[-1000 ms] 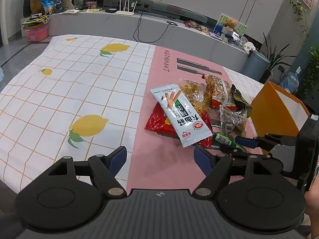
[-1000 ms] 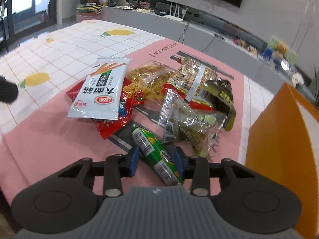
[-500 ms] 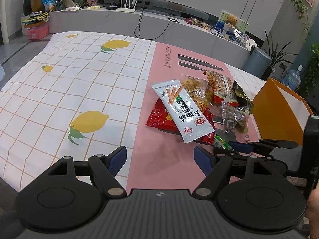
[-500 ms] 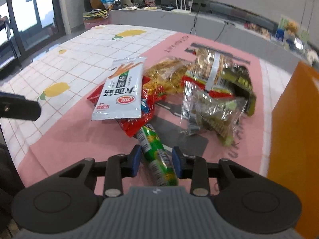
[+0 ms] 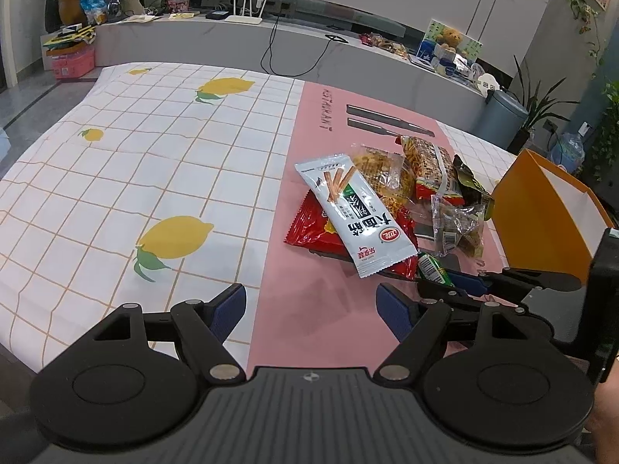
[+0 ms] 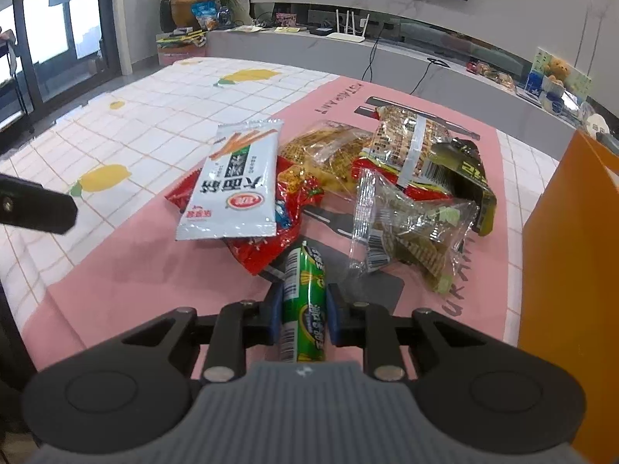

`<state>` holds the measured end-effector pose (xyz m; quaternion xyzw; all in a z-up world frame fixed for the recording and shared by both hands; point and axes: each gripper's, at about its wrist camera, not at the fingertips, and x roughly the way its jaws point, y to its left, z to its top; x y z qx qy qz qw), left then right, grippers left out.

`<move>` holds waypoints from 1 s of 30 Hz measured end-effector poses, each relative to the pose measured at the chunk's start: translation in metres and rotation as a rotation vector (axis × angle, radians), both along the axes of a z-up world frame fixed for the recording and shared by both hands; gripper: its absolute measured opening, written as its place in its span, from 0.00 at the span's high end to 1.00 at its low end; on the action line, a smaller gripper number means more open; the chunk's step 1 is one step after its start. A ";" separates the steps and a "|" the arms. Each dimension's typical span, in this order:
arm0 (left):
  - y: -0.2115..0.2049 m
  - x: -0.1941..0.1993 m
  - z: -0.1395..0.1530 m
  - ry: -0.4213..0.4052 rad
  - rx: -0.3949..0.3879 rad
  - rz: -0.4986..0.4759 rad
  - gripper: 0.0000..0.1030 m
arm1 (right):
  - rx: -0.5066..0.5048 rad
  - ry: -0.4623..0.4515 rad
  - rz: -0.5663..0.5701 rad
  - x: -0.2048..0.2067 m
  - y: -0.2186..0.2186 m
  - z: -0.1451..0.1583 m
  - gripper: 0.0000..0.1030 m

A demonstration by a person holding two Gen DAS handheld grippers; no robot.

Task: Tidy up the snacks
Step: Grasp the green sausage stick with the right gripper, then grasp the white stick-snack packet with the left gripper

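Observation:
A pile of snack packets lies on the pink mat: a white stick-biscuit packet on a red packet, with clear and dark packets behind. My right gripper is shut on a green candy tube, held just above the mat in front of the pile; the tube also shows in the left wrist view. My left gripper is open and empty, over the mat's near edge, left of the right gripper.
An orange box stands open at the right of the pile. The lemon-print tablecloth stretches to the left. A grey counter with routers and clutter runs behind the table.
My right gripper has lifted and turned the green tube, pulling it back from the pile so that it points straight ahead. The left gripper has barely moved and stays open.

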<state>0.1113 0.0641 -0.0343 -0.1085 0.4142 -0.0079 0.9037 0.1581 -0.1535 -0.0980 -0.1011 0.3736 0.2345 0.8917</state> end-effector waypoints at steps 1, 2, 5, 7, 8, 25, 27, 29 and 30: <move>0.000 0.000 0.000 0.000 -0.001 0.000 0.13 | 0.005 -0.002 0.000 -0.002 0.000 0.002 0.80; 0.000 0.000 0.000 0.001 -0.002 0.000 0.13 | 0.008 -0.005 0.001 -0.004 0.000 0.004 0.80; 0.000 0.000 0.001 0.001 0.002 0.001 0.13 | 0.020 -0.010 -0.001 -0.010 -0.001 0.011 0.80; -0.001 -0.001 0.001 0.000 0.004 0.002 0.13 | 0.033 -0.012 -0.008 -0.015 -0.003 0.017 0.80; -0.001 -0.001 0.001 -0.001 0.003 0.003 0.13 | 0.041 -0.011 -0.011 -0.017 -0.005 0.020 0.80; -0.024 0.046 0.011 -0.065 -0.059 -0.045 0.13 | 0.120 0.036 -0.176 -0.022 -0.043 0.043 0.80; -0.029 0.062 0.007 -0.045 -0.050 -0.039 0.13 | 0.120 0.039 -0.174 -0.022 -0.041 0.043 0.80; -0.033 0.077 0.001 -0.020 -0.034 -0.029 0.13 | 0.121 0.039 -0.169 -0.022 -0.040 0.043 0.80; -0.035 0.086 -0.003 -0.004 -0.027 -0.021 0.13 | 0.122 0.039 -0.168 -0.022 -0.039 0.044 0.80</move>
